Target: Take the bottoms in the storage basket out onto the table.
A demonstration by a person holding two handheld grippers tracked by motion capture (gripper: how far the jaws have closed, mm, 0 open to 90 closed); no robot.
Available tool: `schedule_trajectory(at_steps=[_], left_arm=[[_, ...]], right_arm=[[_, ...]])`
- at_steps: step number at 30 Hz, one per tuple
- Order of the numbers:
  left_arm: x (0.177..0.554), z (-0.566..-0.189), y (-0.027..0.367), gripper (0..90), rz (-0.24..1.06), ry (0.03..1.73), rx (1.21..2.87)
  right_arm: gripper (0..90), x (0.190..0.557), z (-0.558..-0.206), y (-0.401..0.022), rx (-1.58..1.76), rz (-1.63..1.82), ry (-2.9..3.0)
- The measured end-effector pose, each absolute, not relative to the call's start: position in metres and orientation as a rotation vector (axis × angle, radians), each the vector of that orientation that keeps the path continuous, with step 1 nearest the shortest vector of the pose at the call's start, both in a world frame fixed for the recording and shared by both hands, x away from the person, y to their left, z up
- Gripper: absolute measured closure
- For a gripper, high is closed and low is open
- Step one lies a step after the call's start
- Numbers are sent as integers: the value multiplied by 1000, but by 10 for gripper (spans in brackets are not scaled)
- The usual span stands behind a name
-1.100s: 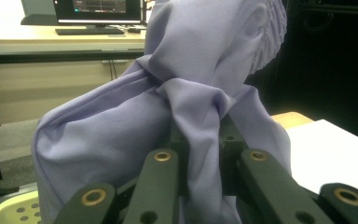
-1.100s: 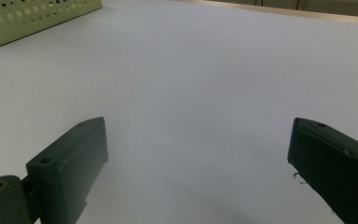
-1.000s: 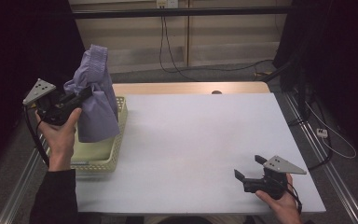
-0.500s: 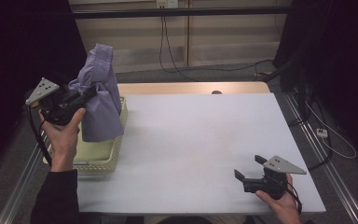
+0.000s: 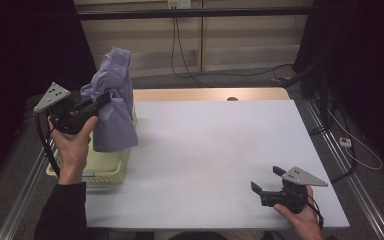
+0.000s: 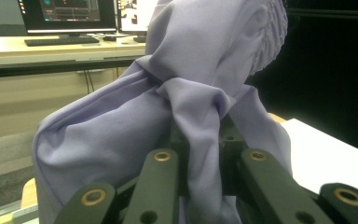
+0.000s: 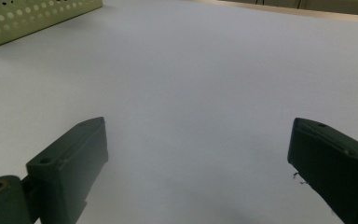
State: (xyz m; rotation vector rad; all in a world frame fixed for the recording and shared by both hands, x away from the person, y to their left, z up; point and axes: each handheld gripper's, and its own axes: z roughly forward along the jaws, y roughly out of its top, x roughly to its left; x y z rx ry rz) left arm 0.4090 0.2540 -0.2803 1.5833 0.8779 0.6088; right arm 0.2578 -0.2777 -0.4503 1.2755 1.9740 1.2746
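A person's left gripper [image 5: 99,102] clamps a bunched fold of a lilac garment [image 5: 112,107] and holds it in the air above a pale perforated basket [image 5: 111,167] at the left edge of the white table [image 5: 215,150]. The pinch sits partway up the cloth, so the ribbed band [image 6: 269,35] stands above the jaws while the bulk drapes down toward the basket, the lower hem hanging at its rim. The garment's long axis runs close to upright, band end uppermost. Judging by this, the cloth is being lifted out of the basket to be laid on the table. The right gripper [image 5: 268,181] rests low near the table's front right corner, jaws spread wide with nothing between them, apparently waiting to take the cloth.
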Motion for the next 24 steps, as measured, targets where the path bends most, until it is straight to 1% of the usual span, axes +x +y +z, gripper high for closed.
schedule_trajectory(at_steps=[10, 24], left_arm=[[412, -281, 246, 820, 588, 879, 1597], [430, -282, 224, 822, 556, 888, 1588]], right_arm=[[51, 260, -451, -278, 1290, 1272, 1972], [51, 261, -451, -279, 1291, 1271, 1975]])
